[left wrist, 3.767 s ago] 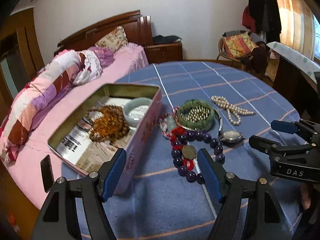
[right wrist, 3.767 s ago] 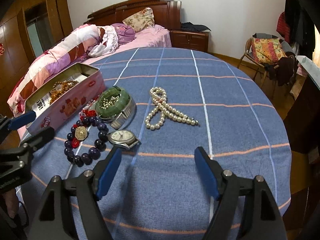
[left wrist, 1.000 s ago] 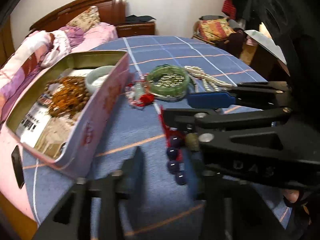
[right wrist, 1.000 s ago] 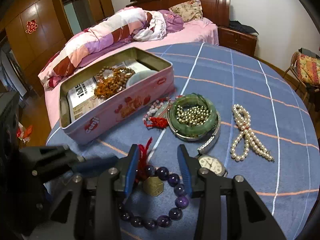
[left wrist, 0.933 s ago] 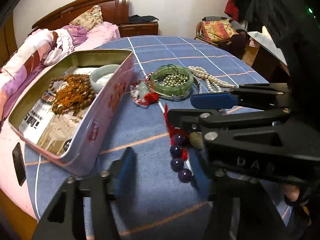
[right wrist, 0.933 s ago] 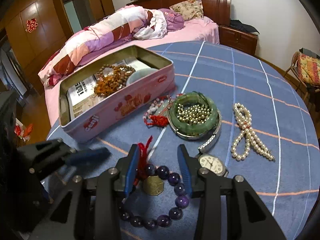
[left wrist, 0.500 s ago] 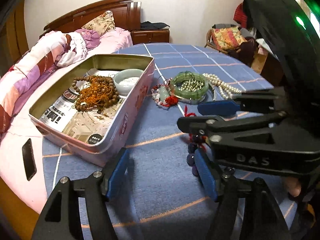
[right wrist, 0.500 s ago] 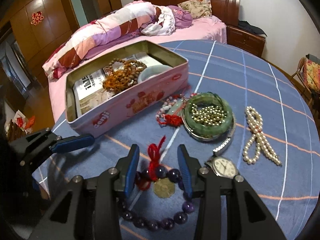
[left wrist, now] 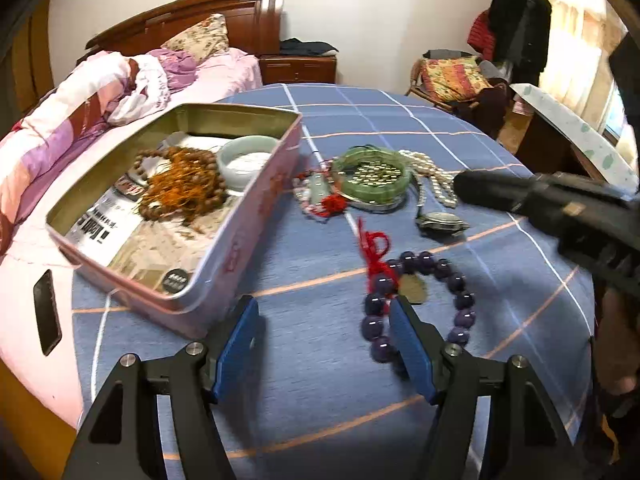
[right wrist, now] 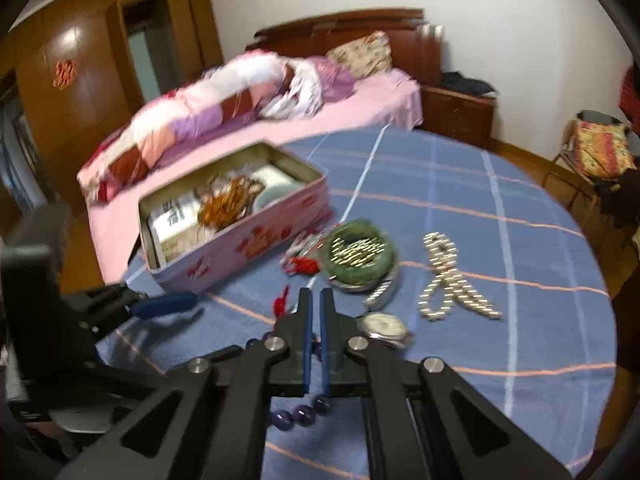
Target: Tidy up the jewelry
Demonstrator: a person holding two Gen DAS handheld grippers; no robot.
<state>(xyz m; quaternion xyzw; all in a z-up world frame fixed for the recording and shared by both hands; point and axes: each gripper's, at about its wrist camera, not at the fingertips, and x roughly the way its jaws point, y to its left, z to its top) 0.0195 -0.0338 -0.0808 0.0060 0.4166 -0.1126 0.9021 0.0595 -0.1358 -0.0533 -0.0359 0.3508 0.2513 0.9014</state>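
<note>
A purple bead bracelet [left wrist: 420, 300] with a red tassel and a brass coin lies on the blue checked tablecloth [left wrist: 460, 128]. My left gripper [left wrist: 324, 320] is open just in front of it, its right fingertip by the beads. My right gripper [right wrist: 314, 300] has its jaws nearly closed and lifted; a few purple beads [right wrist: 300, 414] show below it, and contact with them cannot be told. An open pink tin [left wrist: 224, 248] at left holds brown beads [left wrist: 180, 188] and a pale jade bangle [left wrist: 248, 156].
Behind the bracelet lie a watch [left wrist: 442, 222], a green bangle around small metal beads [left wrist: 374, 174], a pearl necklace [right wrist: 450, 280] and a red-tasselled pendant [left wrist: 320, 196]. A bed [left wrist: 100, 92] borders the table's left edge. A chair with clothes [left wrist: 452, 76] stands far right.
My right gripper has closed its jaws further and pulled up and back from the bracelet. My left gripper has moved in closer behind the bracelet, which now lies in full view.
</note>
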